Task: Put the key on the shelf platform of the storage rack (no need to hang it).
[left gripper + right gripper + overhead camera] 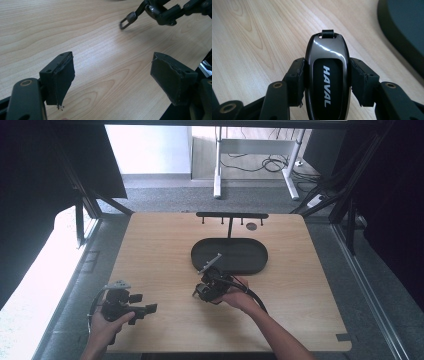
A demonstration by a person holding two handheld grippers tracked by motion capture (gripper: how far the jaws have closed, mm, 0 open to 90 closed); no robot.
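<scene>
A glossy dark car key fob (327, 50) with white "HAVAL" lettering and a small loop at its far end sits between my right gripper's (328, 67) pads, held a little above the wooden table (249, 37). That right gripper (201, 292) is near the table's middle, just in front of the black oval tray (200, 262). In the left gripper view, the fob's loop (126, 21) sticks out from the right gripper (162, 12). My left gripper (145, 303) hovers at the front left of the table. Its jaws (112, 72) stand wide apart with nothing between them.
Behind the tray stands a black rack (231, 215) with several small hooks on a crossbar. The tray's dark rim (402, 37) lies to the upper right in the right gripper view. Bare wood lies left and right of the tray.
</scene>
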